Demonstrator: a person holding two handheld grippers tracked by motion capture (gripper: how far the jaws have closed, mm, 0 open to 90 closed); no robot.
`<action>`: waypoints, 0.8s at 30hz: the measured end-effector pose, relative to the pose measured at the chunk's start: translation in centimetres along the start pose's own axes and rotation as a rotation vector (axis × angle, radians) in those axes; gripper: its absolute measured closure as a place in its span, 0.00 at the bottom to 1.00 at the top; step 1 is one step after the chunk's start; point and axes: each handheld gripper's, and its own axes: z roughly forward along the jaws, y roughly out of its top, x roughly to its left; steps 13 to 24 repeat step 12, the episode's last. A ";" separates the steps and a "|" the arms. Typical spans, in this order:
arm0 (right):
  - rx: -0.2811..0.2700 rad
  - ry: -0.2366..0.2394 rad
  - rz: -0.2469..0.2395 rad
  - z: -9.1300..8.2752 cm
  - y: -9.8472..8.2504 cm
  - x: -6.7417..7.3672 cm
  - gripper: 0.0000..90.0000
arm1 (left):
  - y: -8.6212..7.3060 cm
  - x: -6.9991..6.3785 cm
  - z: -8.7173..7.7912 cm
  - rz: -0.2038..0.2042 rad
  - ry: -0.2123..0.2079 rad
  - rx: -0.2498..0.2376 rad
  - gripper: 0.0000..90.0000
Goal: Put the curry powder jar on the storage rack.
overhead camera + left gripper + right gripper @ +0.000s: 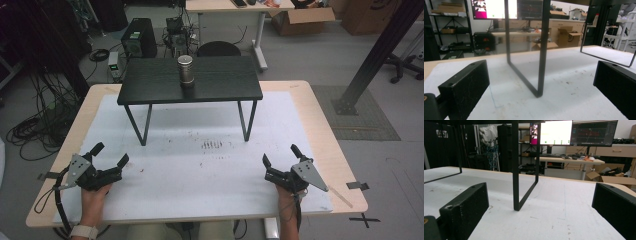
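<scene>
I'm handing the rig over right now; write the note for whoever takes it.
Left gripper: open, empty, low over the white mat at the near left.
Right gripper: open, empty, at the near right.
Metal can: upright on the black stand at the far side of the mat, apart from both grippers.
Done: nothing visible; the can is untouched.
Left: probably reach forward to the can and grasp it.
</scene>
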 end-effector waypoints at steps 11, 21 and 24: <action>-0.001 -0.001 0.000 0.0 0.0 0.0 0.01 | -0.2 -0.3 -0.1 0.030 0.005 -0.004 0.01; 0.000 -0.001 0.000 0.0 0.0 0.0 0.01 | -0.2 -0.3 -0.1 0.029 0.006 -0.009 0.01; 0.000 -0.001 0.000 0.0 0.0 0.0 0.01 | -0.2 -0.3 -0.1 0.029 0.006 -0.009 0.01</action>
